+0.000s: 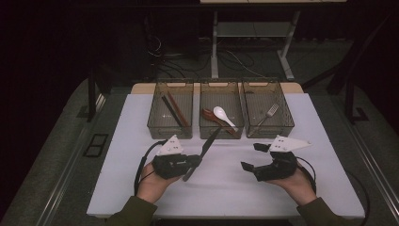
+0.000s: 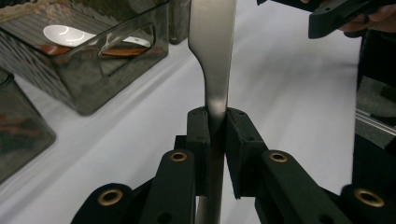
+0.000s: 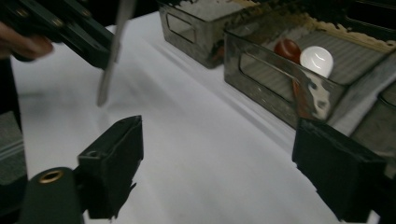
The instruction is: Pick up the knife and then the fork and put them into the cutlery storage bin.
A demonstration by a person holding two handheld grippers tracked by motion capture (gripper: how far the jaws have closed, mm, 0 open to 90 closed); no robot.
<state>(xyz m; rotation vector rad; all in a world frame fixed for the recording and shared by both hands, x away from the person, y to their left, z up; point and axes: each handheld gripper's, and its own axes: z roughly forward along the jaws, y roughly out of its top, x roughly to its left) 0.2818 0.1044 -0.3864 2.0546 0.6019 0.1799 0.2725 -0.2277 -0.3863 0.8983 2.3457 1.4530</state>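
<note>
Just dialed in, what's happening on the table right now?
A person is working with two hand-held grippers. The left gripper is shut on a metal utensil, gripped by its handle and held above the white table in front of three bins. The left bin holds chopsticks, the middle bin holds spoons and the right bin holds a fork. The right gripper is open, holding nothing.

- The working end of the metal utensil [image 2: 212,56] is cut off by the top edge of the left gripper view.
- The left gripper [image 3: 70,28] and utensil are blurred in the right gripper view.
- The contents of the left bin [image 1: 170,110] cannot be identified.
</note>
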